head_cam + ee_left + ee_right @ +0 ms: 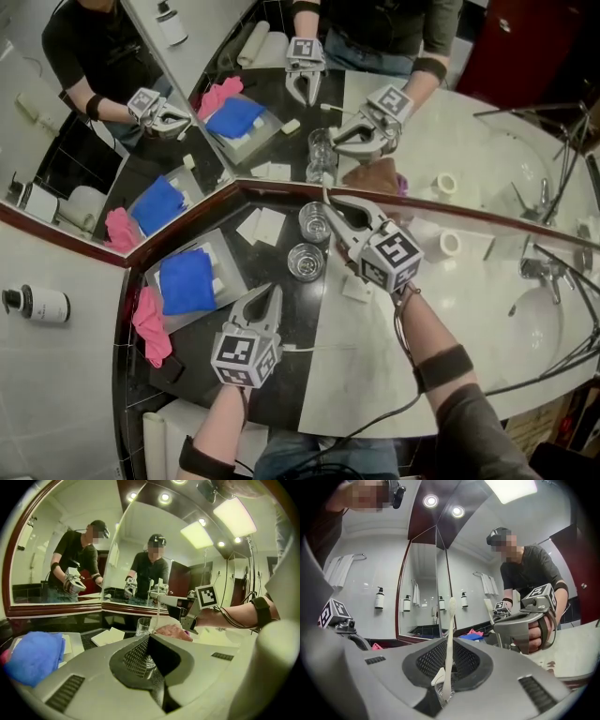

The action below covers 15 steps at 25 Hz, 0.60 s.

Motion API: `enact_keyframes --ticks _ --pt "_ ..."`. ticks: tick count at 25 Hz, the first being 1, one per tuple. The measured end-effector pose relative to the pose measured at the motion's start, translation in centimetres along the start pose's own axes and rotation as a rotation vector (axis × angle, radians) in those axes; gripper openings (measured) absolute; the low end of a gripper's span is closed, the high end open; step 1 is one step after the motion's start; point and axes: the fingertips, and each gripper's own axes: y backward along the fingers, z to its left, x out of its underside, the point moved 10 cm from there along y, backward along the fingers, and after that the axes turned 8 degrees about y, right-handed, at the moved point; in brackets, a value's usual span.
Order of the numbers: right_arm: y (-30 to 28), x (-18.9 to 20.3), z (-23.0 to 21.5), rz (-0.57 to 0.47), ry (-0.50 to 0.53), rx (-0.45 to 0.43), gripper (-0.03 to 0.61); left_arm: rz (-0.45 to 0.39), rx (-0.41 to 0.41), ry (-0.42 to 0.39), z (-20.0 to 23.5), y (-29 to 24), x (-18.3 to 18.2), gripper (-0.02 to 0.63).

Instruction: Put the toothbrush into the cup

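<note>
Right hand-held gripper clamps toothbrush upright.

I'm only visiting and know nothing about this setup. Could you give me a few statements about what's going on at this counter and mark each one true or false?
1. The right tool grips a white toothbrush that stands upright. True.
2. The left tool holds a glass. False: its jaws are shut with nothing between them.
3. Two clear glasses stand on the counter. True.
4. In the head view, the blue cloth lies to the right of the glasses. False: it lies to their left.
</note>
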Motion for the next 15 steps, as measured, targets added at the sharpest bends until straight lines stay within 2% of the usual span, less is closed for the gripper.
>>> enact_keyframes --ticks 10,15 --pt "-1.6 -0.7 -0.1 -0.031 -0.014 -0.004 0.06 -0.01 0.005 0.005 0.3 -1.0 0.0 0.002" --pt "-2.0 -0.1 0.1 -0.004 -0.021 -0.004 0.06 -0.002 0.008 0.012 0.2 -0.9 0.4 0.002"
